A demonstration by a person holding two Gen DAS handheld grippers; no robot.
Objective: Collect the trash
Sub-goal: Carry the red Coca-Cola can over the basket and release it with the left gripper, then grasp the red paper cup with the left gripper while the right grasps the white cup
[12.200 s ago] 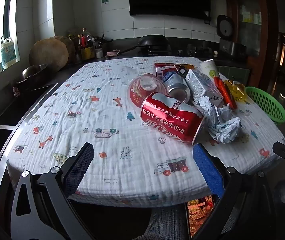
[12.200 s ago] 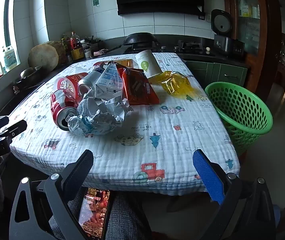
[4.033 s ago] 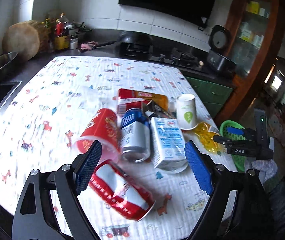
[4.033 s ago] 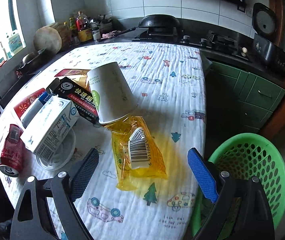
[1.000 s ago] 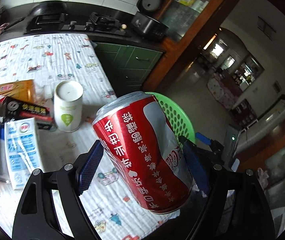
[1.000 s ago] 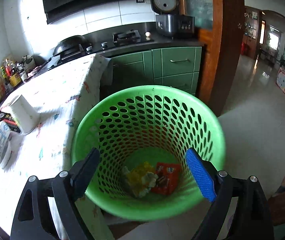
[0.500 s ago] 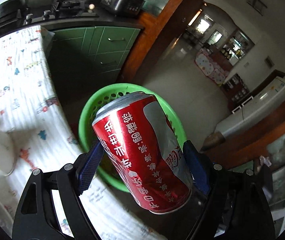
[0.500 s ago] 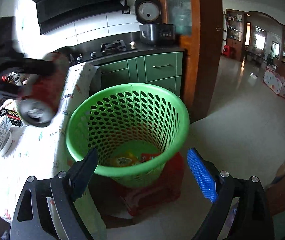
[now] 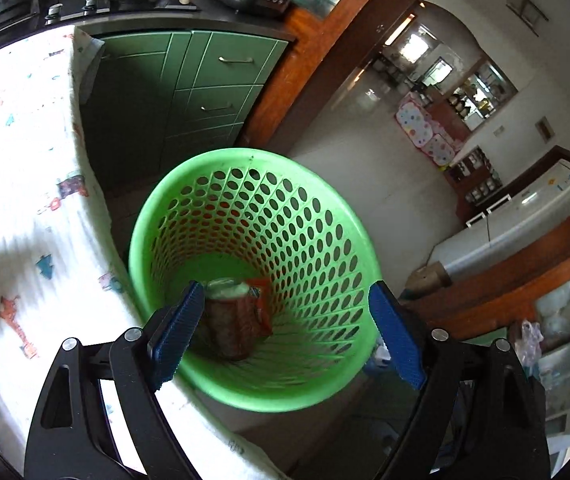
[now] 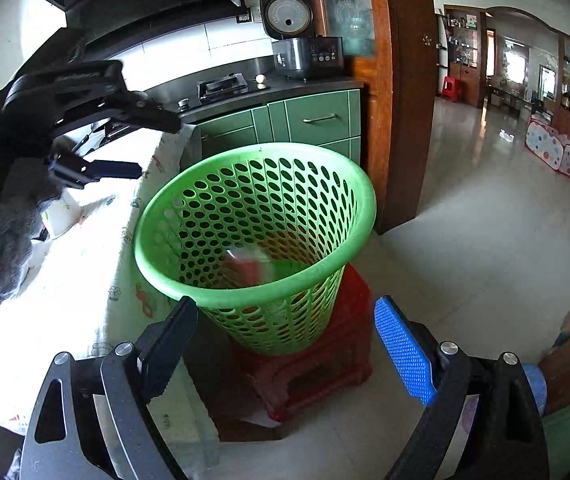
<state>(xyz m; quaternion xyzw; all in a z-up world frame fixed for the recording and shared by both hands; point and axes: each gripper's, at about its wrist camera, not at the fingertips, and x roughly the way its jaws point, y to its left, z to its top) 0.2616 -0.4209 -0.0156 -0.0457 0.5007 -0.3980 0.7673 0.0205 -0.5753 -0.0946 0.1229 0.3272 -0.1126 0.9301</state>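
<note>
Hovering our left gripper (image 9: 285, 332), jaws opening, empty, above the green basket (image 9: 349, 232); red can (image 9: 227, 326) lies below; right gripper (image 10: 285, 344) gapes wide, empty.

My left gripper (image 9: 285, 332) jaws opening, empty now; the red can (image 9: 227, 330) I held has dropped inside the green basket (image 9: 325, 376), beside wrappers

Ahead of both jaws the basket (image 10: 255, 216) stands on a stool (image 10: 317, 364), the desk (image 10: 65, 272) just left, a can (image 9: 227, 326) inside.
</note>
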